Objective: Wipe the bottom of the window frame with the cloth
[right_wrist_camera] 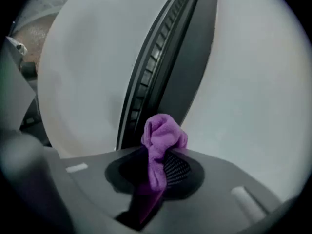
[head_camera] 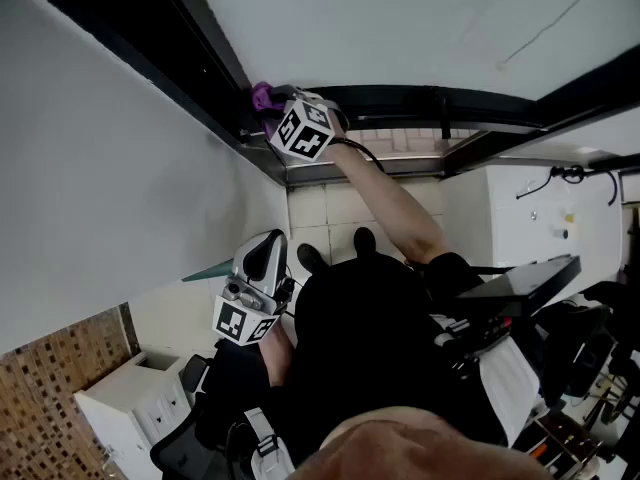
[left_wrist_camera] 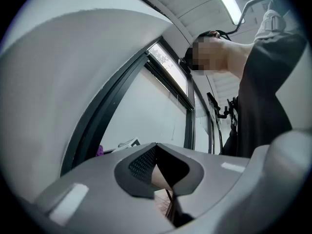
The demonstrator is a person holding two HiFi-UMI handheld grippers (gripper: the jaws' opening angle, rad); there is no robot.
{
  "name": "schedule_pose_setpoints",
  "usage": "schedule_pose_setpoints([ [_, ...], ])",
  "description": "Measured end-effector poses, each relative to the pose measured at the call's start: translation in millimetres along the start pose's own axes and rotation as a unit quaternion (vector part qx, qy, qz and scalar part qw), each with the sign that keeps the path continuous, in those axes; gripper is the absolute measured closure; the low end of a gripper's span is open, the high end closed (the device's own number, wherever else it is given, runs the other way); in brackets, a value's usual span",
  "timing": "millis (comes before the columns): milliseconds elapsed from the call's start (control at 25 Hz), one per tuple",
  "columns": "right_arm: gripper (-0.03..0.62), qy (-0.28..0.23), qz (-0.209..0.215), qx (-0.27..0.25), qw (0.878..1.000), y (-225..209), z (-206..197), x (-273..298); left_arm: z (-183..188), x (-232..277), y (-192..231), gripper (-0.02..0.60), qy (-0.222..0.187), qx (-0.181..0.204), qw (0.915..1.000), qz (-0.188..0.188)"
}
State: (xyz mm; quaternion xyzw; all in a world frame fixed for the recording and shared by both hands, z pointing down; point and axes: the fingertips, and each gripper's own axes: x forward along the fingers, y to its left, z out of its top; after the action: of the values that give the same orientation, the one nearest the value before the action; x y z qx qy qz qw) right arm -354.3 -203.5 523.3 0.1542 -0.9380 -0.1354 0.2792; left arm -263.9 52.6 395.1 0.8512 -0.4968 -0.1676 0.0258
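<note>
A purple cloth (head_camera: 262, 95) is bunched against the dark window frame (head_camera: 215, 78), which runs slantwise across the head view. My right gripper (head_camera: 274, 105), marker cube behind it, is shut on the cloth at the end of an outstretched arm. In the right gripper view the cloth (right_wrist_camera: 163, 138) sticks up between the jaws of the right gripper (right_wrist_camera: 158, 167), with the ribbed dark frame (right_wrist_camera: 161, 67) just beyond. My left gripper (head_camera: 268, 251) hangs low by the person's body, away from the window. Its jaws (left_wrist_camera: 156, 152) look shut with nothing in them.
A white cabinet (head_camera: 130, 398) and a brown mosaic wall (head_camera: 50, 388) lie at the lower left. Pale floor tiles (head_camera: 320, 213) show below the frame. A white unit (head_camera: 530, 218) and dark equipment (head_camera: 560, 328) stand at the right.
</note>
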Motion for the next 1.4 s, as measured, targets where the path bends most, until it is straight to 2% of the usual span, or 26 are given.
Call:
schedule_pose_setpoints([
  [120,0.523,0.021,-0.005,-0.022,1.0,18,6,25,0,-12,2,0.581,-0.001,0.0,0.9999,0.016],
  [240,0.523,0.045,-0.009,-0.049,0.998,17,1,18,-1,-8,-5,0.581,0.004,-0.001,0.9999,0.012],
  [360,0.525,0.076,-0.038,-0.06,0.995,-4,-23,-8,-1,4,-12,0.581,0.008,-0.003,1.0,-0.004],
  [520,0.525,0.113,-0.076,-0.044,0.99,-32,-64,-44,-4,11,-7,0.581,0.013,-0.008,0.9995,-0.029],
  [760,0.525,0.182,-0.128,-0.041,0.974,-66,-112,-105,-11,30,-28,0.581,0.009,-0.012,0.9983,-0.057],
  [840,0.522,0.161,-0.117,-0.032,0.979,-58,-94,-106,-12,28,-26,0.581,0.006,-0.015,0.9984,-0.055],
  [960,0.522,0.089,-0.073,-0.042,0.992,-22,-29,-58,-12,19,-9,0.581,0.001,-0.023,0.9987,-0.045],
  [1040,0.52,0.083,-0.045,-0.076,0.993,4,-1,-12,-8,11,-3,0.581,-0.003,-0.022,0.9992,-0.035],
  [1120,0.52,0.098,-0.028,-0.107,0.989,21,5,19,-3,2,-1,0.581,-0.008,-0.017,0.9996,-0.02],
  [1240,0.522,0.12,-0.049,-0.127,0.983,11,-15,8,1,-7,5,0.581,-0.01,-0.016,0.9998,-0.005],
  [1400,0.522,0.198,-0.11,-0.136,0.964,-42,-82,-66,-1,1,10,0.581,-0.003,-0.023,0.9997,-0.01],
])
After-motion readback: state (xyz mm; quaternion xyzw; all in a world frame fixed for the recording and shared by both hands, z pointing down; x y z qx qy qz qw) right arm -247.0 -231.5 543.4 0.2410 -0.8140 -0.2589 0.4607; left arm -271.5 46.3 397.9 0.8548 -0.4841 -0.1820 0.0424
